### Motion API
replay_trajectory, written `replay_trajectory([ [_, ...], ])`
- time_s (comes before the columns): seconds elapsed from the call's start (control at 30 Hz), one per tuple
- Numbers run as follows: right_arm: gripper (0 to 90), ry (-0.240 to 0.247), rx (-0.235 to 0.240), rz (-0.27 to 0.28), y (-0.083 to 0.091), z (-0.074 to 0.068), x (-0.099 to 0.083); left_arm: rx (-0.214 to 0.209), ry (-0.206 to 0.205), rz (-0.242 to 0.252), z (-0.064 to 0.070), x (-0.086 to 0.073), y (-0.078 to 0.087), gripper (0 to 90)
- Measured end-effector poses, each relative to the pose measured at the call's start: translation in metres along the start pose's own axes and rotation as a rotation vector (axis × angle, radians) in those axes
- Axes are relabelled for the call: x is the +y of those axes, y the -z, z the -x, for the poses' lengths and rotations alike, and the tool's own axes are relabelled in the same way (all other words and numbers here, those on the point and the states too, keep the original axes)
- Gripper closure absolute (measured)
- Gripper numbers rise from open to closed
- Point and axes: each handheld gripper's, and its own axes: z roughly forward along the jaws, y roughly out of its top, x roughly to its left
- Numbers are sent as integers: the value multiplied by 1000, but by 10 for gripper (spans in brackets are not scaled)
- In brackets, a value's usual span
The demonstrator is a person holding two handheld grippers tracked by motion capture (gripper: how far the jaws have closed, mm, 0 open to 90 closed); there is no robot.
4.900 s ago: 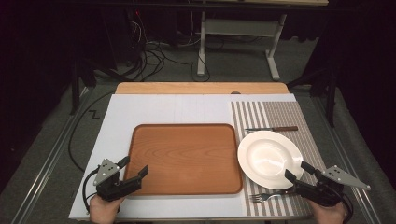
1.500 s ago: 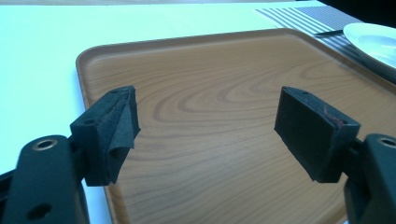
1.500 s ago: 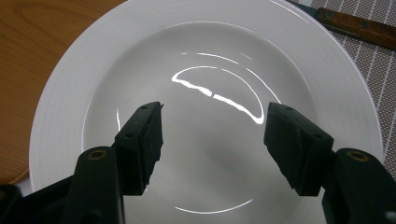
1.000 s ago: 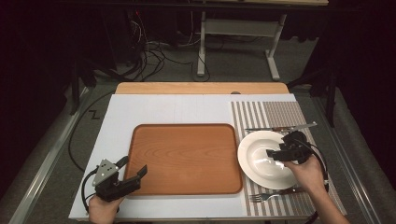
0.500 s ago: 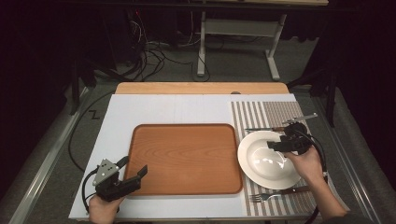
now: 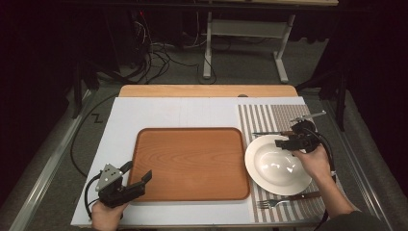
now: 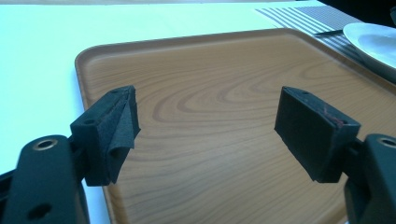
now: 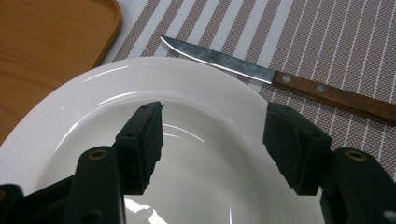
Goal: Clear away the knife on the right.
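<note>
The right gripper (image 6: pixel 288 143) hangs over the far-right rim of the white plate (image 6: pixel 269 173), at about two o'clock on the plate as seen from the high view. Its fingers (image 8: pixel 142 140) stand apart with nothing between them; in the right gripper view they frame the plate's hollow, the left one over the inner slope and the right one over the rim toward the knife. Whether they touch the plate I cannot tell.

The plate lies on the striped placemat (image 6: pixel 269 115) at the right side of the counter (image 6: pixel 168 113), just beside the right edge of the wooden tray (image 6: pixel 190 161). The steak knife (image 8: pixel 280 79) with its wooden handle lies on the mat just beyond the plate, at twelve o'clock from it, blade pointing toward the tray. A fork (image 6: pixel 284 199) lies on the mat at six o'clock from the plate, close to the near edge of the counter.

The left gripper (image 6: pixel 137 178) rests at the tray's near-left corner, around seven o'clock on the tray. Its fingers (image 7: pixel 114 130) are spread wide and empty, pointing across the bare wood grain toward the plate at the far right.
</note>
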Motion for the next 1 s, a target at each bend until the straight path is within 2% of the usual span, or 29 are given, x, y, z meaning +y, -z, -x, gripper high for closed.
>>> replay_trajectory([
  [0.3, 379, -13, -10, 14, -3, 8, 14, 2, 3, 1, 0, 0, 0, 228],
  [0.5, 372, -1, -31, 17, -7, 13, 23, 0, 3, 2, 0, 0, 0, 227],
  [1.0, 371, -42, -48, -18, -24, 34, 36, 0, 1, -6, 0, 0, -1, 227],
])
